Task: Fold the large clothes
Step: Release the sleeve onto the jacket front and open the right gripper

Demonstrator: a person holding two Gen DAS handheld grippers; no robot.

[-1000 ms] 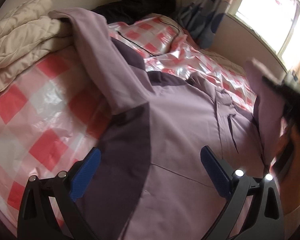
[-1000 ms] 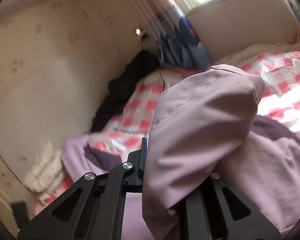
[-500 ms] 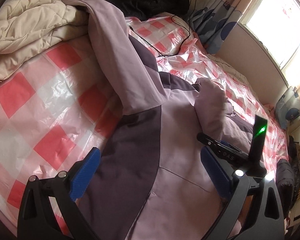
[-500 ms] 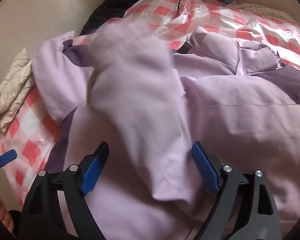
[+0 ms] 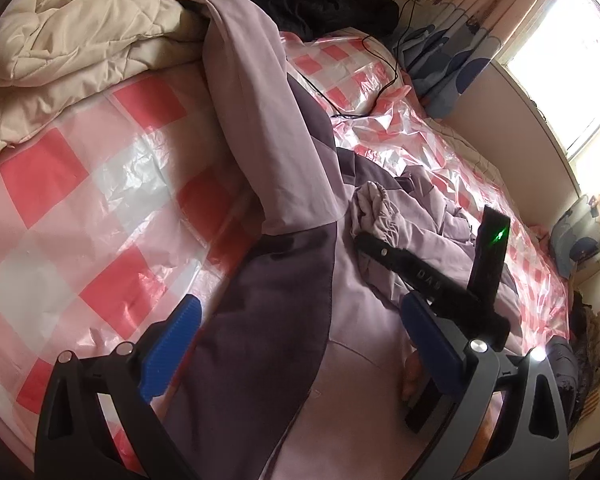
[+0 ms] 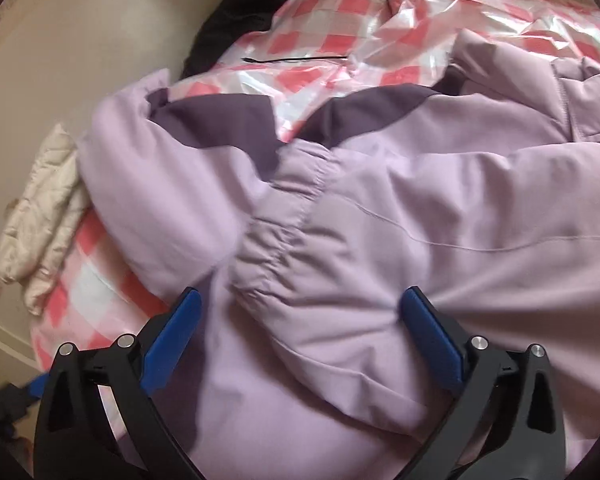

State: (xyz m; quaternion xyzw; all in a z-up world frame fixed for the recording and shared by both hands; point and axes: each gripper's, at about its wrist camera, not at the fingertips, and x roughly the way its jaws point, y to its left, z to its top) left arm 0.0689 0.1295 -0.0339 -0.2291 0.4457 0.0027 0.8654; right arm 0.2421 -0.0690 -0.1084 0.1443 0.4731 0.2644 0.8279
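A lilac jacket [image 5: 364, 360] with dark purple panels [image 5: 268, 312] lies spread on the bed. One sleeve [image 5: 256, 112] runs up onto the quilt at the back. The other sleeve [image 6: 340, 320] lies folded across the jacket's body, its gathered cuff [image 6: 284, 216] pointing away. My right gripper [image 6: 300, 320] hovers over that sleeve with its jaws opening wide; the sleeve lies between the blue pads [image 6: 172, 340] but they do not press on it. My left gripper [image 5: 300, 340] stands open above the dark panel, holding nothing. The right gripper's black body [image 5: 420, 276] shows just beyond it.
The bed carries a shiny red and pink checked cover [image 5: 80, 200]. A cream quilt [image 5: 72, 28] is heaped at the back left, a black garment [image 5: 332, 4] at the head. A black cable [image 5: 380, 76] trails over the cover. Curtain [image 5: 452, 56] and window stand right.
My right gripper let go of the sleeve, opened wide and came down; the sleeve dropped from its raised position onto the jacket's body. The left gripper has rolled slightly and stays open.
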